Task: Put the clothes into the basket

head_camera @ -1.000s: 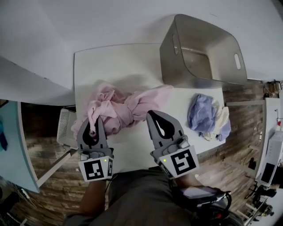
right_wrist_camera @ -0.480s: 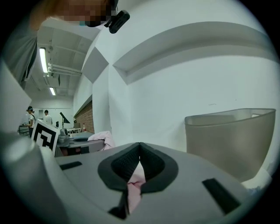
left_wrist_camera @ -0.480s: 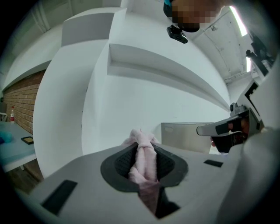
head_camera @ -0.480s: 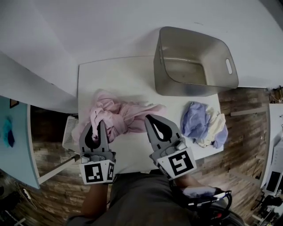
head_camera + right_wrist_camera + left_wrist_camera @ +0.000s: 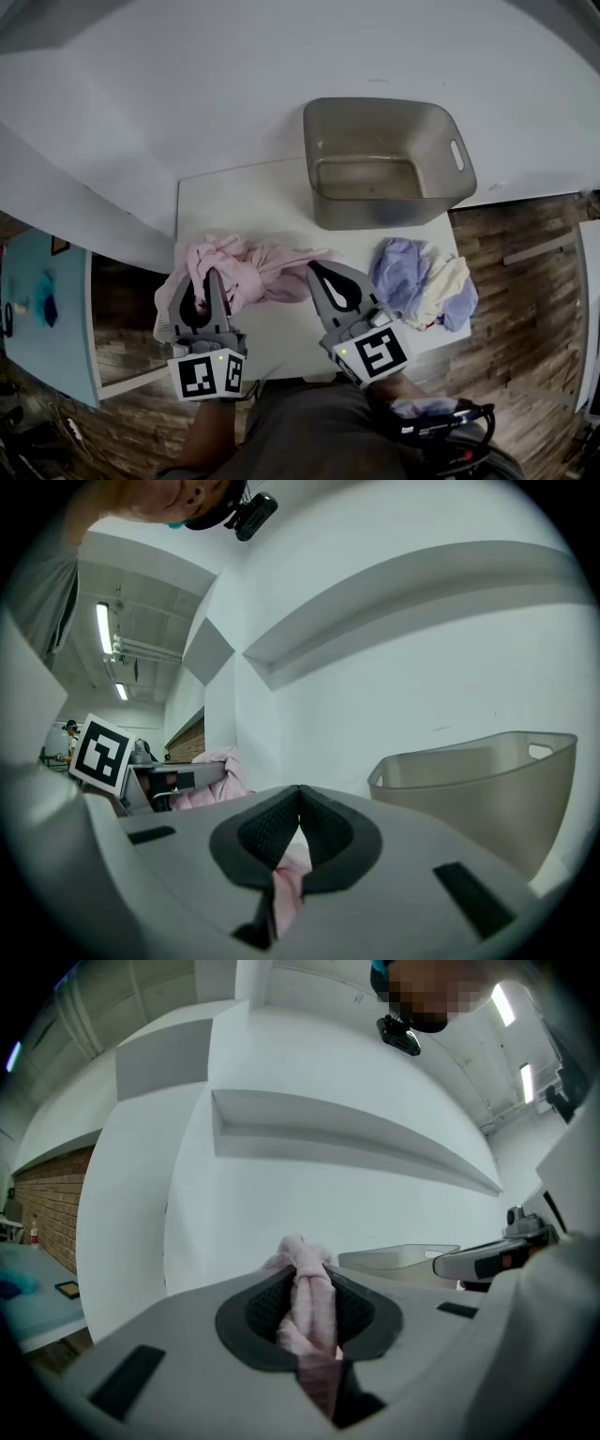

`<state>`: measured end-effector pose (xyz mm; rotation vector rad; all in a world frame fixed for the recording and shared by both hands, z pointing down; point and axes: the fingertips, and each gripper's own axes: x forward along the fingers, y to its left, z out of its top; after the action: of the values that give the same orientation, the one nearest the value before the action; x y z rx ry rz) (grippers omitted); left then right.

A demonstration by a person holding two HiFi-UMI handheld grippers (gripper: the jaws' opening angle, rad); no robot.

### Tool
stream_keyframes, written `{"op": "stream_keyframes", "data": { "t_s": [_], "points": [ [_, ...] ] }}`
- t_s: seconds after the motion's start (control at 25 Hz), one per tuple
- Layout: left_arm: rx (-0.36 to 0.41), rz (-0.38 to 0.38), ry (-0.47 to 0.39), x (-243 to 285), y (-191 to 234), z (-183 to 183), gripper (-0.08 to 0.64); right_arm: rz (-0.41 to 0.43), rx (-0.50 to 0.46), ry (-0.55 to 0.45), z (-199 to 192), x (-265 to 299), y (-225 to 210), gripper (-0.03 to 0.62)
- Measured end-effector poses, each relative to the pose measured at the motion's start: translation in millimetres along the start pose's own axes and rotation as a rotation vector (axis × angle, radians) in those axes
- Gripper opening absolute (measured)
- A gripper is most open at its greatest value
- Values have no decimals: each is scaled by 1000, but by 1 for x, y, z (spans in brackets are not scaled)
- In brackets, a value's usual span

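The bench (image 5: 246,202) is a small white top with a smooth matte face, set against a plain white wall (image 5: 234,75); brown wood-plank flooring (image 5: 530,272) shows to its right and a flat teal surface (image 5: 47,337) lies off to the left. At the bench's far right corner stands the basket (image 5: 373,212), a rounded rectangular tub of cloudy grey-beige plastic with a slot handle in its end wall and nothing inside. The pink garment (image 5: 262,277), soft, thin and heavily creased, is bunched across the near left part of the bench, outside the basket and between the 2 grippers. The left gripper (image 5: 201,281) is closed on a twisted fold of it, the cloth squeezed between the ribbed black pads and poking out past their tips. The right gripper (image 5: 313,267) has its jaws pressed together at the garment's right edge, a thin strip of pink fabric caught in the slit. A second heap of clothes (image 5: 422,286), crumpled lavender and cream, lies at the near right corner, just in front of the basket.
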<state>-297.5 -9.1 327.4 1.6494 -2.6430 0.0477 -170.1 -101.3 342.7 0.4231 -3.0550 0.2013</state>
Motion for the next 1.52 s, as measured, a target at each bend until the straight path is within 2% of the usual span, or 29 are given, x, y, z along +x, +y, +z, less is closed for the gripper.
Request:
{"op": "stream_keyframes", "data": {
  "t_s": [0.24,0.56,0.8,0.96,1.2,1.36,1.52],
  "points": [
    [-3,-17,-68,5,-33,52,66,9,-5,-63,21,-20,-20,5],
    [-4,-111,-171,8,-95,132,66,-25,-5,-100,44,-62,-50,6],
    [19,-160,-223,46,-157,166,66,-57,-3,-162,65,-94,-107,5],
    [19,-201,-270,45,-169,195,66,-79,-13,-231,87,-111,-107,5],
    [20,-260,-314,74,-199,232,66,-173,27,-317,114,-140,-159,5],
    [36,-297,-342,99,-218,254,66,-245,52,-334,115,-148,-197,5],
    [45,-326,-379,102,-230,272,66,-281,68,-352,113,-160,-206,5]
  ]
}}
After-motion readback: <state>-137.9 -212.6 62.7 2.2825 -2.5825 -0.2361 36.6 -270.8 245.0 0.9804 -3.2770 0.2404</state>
